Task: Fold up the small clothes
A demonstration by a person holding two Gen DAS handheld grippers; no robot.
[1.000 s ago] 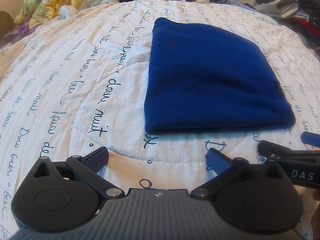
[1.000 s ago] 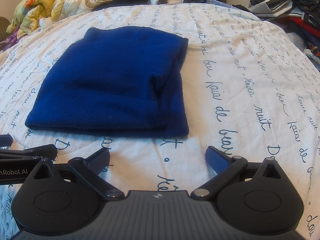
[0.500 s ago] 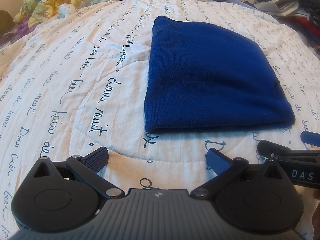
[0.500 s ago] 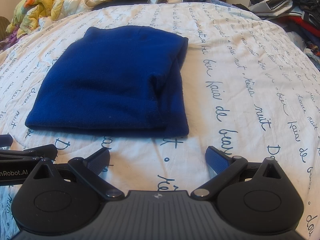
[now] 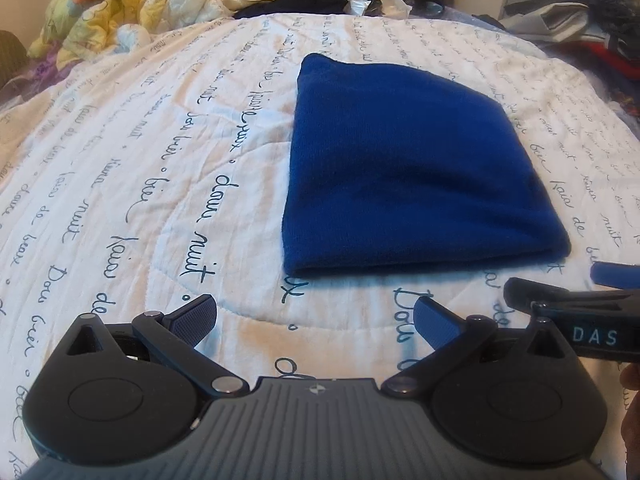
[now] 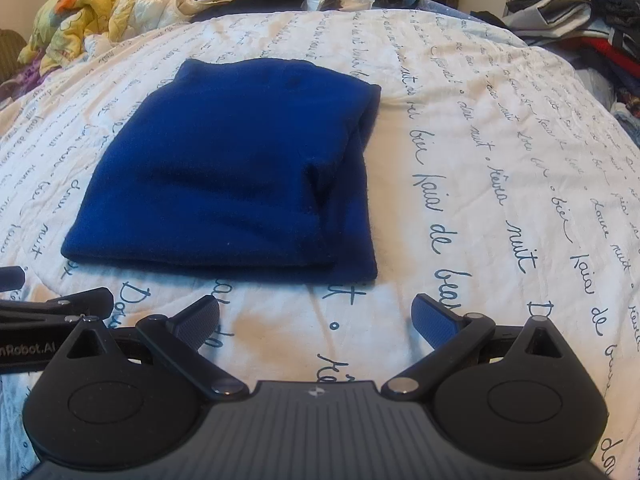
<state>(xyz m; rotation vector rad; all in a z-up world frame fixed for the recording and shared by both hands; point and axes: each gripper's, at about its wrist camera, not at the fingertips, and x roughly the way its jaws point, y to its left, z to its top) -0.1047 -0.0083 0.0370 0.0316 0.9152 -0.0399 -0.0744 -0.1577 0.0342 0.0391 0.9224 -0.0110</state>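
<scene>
Garment: the blue knit piece (image 5: 404, 168) lies flat on the white quilt (image 5: 160, 168), folded into a neat wedge with stacked layers showing along its right edge (image 6: 352, 184).
Left gripper (image 5: 314, 318): fingers spread wide, holding nothing, hovering just short of the garment's near hem, off its left corner.
Right gripper (image 6: 316, 318): jaws also released and empty, just short of the garment's near right corner.
Why there: both look backed off, likely judging the fold finished.
Texture: soft, fuzzy fleece-like fabric; rounded fold at the near edge.
Quilt: stitched, puffy, printed with cursive script.
Beyond the garment: heaped clothes (image 6: 100, 20) along the far edge.
</scene>
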